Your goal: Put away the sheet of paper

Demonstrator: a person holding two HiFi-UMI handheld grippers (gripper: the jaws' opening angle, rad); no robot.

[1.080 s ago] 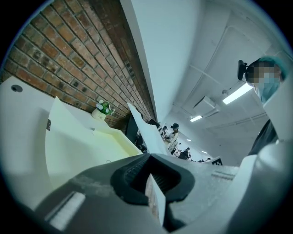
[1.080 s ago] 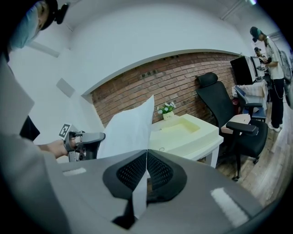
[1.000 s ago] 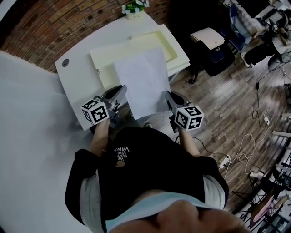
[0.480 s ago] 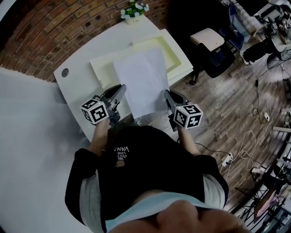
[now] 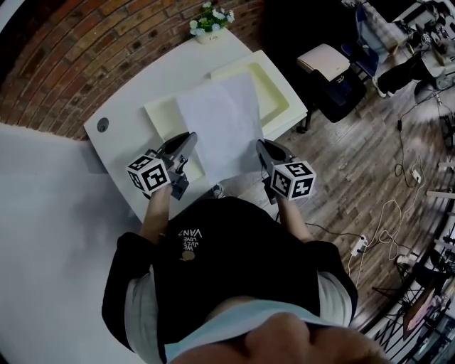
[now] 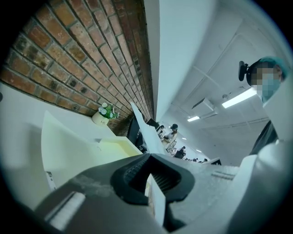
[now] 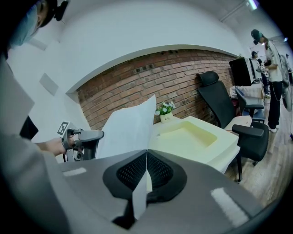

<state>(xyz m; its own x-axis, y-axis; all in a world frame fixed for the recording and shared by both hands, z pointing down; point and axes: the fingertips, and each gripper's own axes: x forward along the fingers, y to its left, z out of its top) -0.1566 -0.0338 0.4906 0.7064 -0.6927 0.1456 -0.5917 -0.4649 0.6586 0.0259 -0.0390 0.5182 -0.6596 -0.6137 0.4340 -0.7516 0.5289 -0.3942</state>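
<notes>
Gripping the sheet of paper [image 5: 222, 124] by its near edge, the left gripper [image 5: 188, 139] and the right gripper [image 5: 261, 146] each had their jaws clamped on it, one at the near left corner and the other at the near right. Both gripper views showed a thin white edge pinched between the ribbed pads. The sheet hung raised between them, its near part out past the near edge of the white tabletop [image 5: 135, 92] and its far part over a pale yellow tray [image 5: 283, 91]. This tray lay toward the tabletop's right edge, with a flat pale yellow panel [image 5: 162, 115] just beside it on the left. A small flower pot [image 5: 210, 21] stood at the far corner, with a brick wall [image 5: 78, 50] behind it.
</notes>
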